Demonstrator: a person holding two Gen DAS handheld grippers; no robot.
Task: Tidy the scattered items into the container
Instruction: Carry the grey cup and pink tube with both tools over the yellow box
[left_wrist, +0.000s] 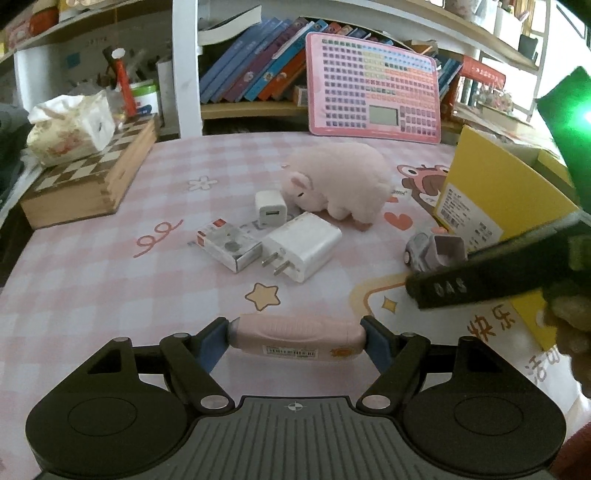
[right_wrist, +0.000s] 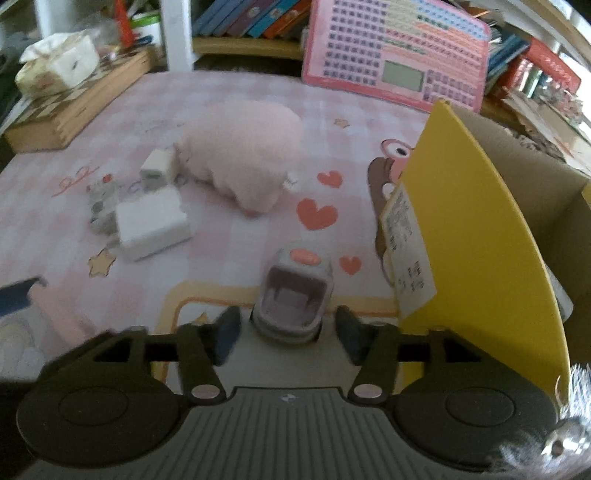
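Clamped lengthwise between the blue pads of the left gripper (left_wrist: 297, 338) is a pink pen-shaped gadget (left_wrist: 295, 338), which is hanging above the checked mat, well short of the yellow box (left_wrist: 491, 192). Over by that box, the right gripper (right_wrist: 286, 334) is straddling a small grey toy car (right_wrist: 291, 295); its jaws are standing apart with a gap on each side, so nothing is being held there.

Judging by what is lying around, the tidying is still in its early part. Left of the yellow box, the plush pig (left_wrist: 340, 184), a small white charger cube (left_wrist: 270, 208), a large white plug adapter (left_wrist: 301, 247) and a small packaged item (left_wrist: 229, 243) are all waiting on the mat. What is sitting inside the box cannot be made out.
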